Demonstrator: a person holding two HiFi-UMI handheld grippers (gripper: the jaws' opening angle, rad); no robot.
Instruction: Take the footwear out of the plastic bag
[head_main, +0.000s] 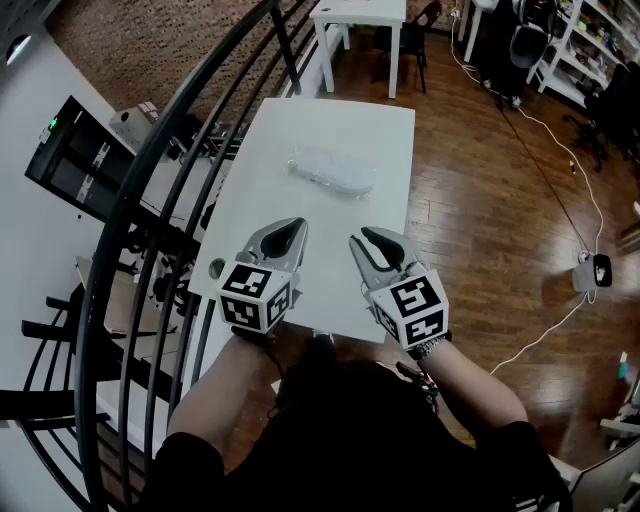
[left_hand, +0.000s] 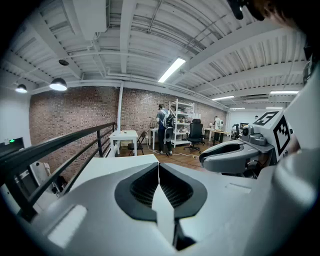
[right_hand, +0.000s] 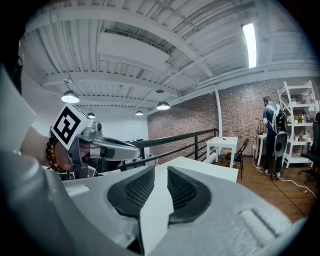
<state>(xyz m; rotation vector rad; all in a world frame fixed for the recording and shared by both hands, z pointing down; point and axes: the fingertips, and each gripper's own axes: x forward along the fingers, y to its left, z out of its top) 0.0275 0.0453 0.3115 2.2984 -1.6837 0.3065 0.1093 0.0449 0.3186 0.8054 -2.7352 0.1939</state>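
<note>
Left gripper (head_main: 296, 226) clenched shut on nothing, right gripper (head_main: 358, 242) slightly parted and empty, both parked over the table's (head_main: 345, 110) near edge, probably staged for the reach, while the plastic bag (head_main: 330, 170) holding the footwear (head_main: 346, 179) lies untouched mid-table.

The left forearm (head_main: 228, 385) and right forearm (head_main: 478, 385) reach forward from the near side, side by side. The left gripper (head_main: 298, 227) points slightly down, its jaws pressed together on nothing. The right gripper (head_main: 362, 238) tilts likewise, jaws a narrow gap apart, empty
</note>
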